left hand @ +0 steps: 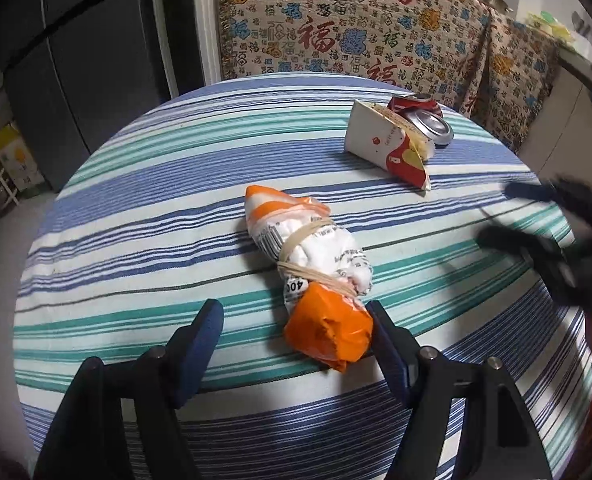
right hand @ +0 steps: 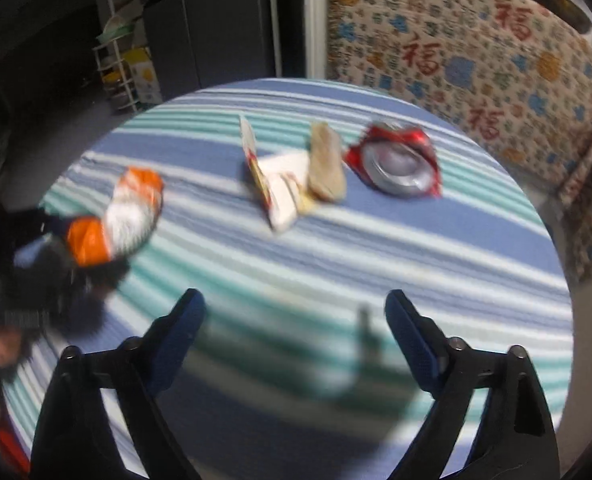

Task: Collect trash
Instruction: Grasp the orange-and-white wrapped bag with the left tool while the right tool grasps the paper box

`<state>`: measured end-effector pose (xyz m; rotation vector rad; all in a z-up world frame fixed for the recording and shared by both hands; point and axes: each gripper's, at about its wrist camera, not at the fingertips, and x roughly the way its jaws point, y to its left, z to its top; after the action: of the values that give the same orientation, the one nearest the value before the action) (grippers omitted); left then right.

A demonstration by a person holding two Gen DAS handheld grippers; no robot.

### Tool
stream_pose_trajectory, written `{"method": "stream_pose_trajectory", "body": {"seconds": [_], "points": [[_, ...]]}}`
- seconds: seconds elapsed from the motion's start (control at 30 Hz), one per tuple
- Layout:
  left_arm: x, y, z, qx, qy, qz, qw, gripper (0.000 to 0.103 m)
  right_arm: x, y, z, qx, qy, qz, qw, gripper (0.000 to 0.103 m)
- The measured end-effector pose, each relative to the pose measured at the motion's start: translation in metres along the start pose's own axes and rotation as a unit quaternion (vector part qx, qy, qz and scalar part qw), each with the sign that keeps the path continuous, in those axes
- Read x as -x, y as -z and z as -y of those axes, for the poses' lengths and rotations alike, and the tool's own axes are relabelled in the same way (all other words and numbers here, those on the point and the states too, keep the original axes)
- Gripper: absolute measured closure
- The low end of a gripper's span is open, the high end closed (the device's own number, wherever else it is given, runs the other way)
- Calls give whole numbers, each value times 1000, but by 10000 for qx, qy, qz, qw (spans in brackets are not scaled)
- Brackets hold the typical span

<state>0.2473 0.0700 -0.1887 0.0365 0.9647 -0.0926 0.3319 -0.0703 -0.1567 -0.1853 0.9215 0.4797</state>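
Around: carton and can at 1 o'clock on the table.
Bag: long axis 11-to-5, orange end nearest.
Left gripper: wide open, straddling bag's end.
Right gripper: wide open, empty.

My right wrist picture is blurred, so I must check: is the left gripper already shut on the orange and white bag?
Observer: No. The left gripper is open. The orange end of the bag lies between its fingers, near the right one.
Operator: Is the bag loose, or is it tied?
Observer: It is tied. Rubber bands are wound around its middle.
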Motion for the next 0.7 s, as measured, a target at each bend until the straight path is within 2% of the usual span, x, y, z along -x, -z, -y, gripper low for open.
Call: {"method": "stream_pose_trajectory", "body": {"seconds": [0.07, 0.17, 0.23, 0.27, 0.3, 0.4, 0.5, 0.57, 0.7], "points": [[0, 3, 1, -58, -18, 60, 10000, 27, -14, -21, -9, 132, -18, 113, 9998, 32], [-1, 3, 1, -77, -19, 103, 9999, 25, -25, -37, -25, 407, -130, 291, 9987, 35], [-1, 3, 2, -91, -31, 131, 9999, 25, -37, -44, -29, 424, -194, 229, 9987, 51], [-2, 3, 2, -89, -28, 145, 9999, 24, -45, -45, -30, 397, -221, 100, 9989, 76], [-2, 3, 3, -81, -46, 162, 9998, 23, -51, -46, -30, 384, -212, 9, 9990, 92], [-3, 3, 3, -59, -41, 171, 9998, 22, -44, -38, -25, 252, -313, 1, 9992, 97], [-4, 3, 3, -61, -83, 165, 9998, 19, -12, -10, -19, 151, -407, -11, 9991, 97], [-7, 3, -1, 59, -214, 70, 9997, 0, 10, 9, -13, 38, -404, -19, 9992, 97], [-7, 2, -5, 152, -232, 36, 9996, 0, 48, 57, -1, -298, -258, -169, 9991, 96]]}}
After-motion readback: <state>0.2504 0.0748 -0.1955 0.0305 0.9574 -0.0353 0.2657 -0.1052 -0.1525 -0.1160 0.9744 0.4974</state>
